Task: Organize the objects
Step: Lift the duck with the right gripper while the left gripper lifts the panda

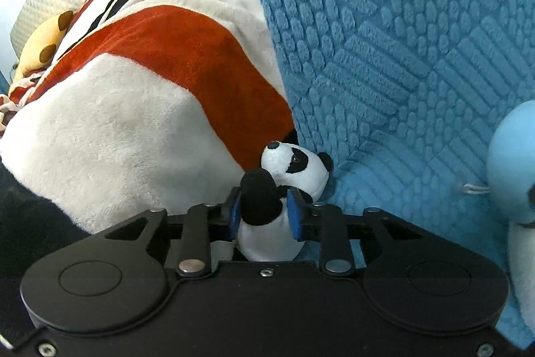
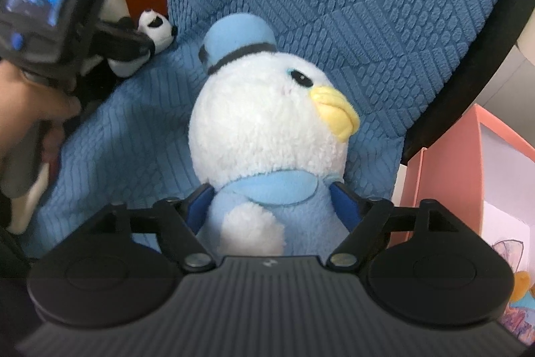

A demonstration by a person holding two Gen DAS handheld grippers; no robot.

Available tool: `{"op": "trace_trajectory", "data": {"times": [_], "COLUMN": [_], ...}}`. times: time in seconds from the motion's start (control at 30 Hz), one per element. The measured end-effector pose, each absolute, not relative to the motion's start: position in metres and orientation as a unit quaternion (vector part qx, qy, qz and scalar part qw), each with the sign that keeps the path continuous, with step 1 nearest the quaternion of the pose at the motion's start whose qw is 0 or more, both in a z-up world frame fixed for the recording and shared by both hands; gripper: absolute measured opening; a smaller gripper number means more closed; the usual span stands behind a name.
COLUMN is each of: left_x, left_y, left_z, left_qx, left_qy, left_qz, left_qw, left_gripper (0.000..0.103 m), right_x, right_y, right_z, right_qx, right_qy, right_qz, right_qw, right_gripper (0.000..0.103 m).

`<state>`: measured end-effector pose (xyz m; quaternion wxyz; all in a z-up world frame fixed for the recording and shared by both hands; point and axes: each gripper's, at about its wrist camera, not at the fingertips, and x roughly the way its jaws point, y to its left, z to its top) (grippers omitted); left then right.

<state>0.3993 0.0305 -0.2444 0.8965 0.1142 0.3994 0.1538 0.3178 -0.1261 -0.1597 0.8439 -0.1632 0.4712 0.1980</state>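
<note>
Left gripper (image 1: 264, 216): fingers narrow, blue pads (image 1: 234, 213) pressed on both sides of panda (image 1: 284, 186), head against blue cushion (image 1: 401, 56), beside red-and-white blanket (image 1: 150, 89)

Right gripper (image 2: 272, 209): fingers wide, pads (image 2: 344, 206) touching both flanks of duck (image 2: 267, 129), upright on cushion, blue hat on top, pink box (image 2: 444, 176) off right

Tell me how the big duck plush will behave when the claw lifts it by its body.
The duck plush is probably light and soft, so the right claw squeezes in. Its big head sits above the grip, so it may flop forward. Fuzzy fabric likely resists slipping.
</note>
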Motion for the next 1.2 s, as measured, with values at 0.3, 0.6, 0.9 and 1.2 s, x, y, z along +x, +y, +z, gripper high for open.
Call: {"op": "trace_trajectory", "data": {"times": [0.3, 0.6, 0.9, 1.2], "left_x": [0.368, 0.315, 0.259, 0.263], "left_y": [0.028, 0.026, 0.019, 0.026], "left_z": [-0.213, -0.186, -0.190, -0.205], "left_qx": [0.064, -0.018, -0.122, -0.146], "left_qy": [0.370, 0.371, 0.421, 0.458], "left_qz": [0.108, 0.048, -0.001, -0.014], "left_qw": [0.921, 0.927, 0.899, 0.877], "left_gripper": [0.018, 0.018, 0.020, 0.050], "right_x": [0.311, 0.286, 0.252, 0.249], "right_y": [-0.121, -0.147, -0.164, -0.168], "right_z": [-0.157, -0.135, -0.142, -0.156], "right_qx": [-0.175, -0.128, -0.090, -0.070], "right_qy": [0.448, 0.442, 0.462, 0.476], "right_qz": [0.180, 0.168, 0.171, 0.163], "right_qw": [0.858, 0.872, 0.866, 0.862], "right_gripper": [0.071, 0.071, 0.072, 0.072]}}
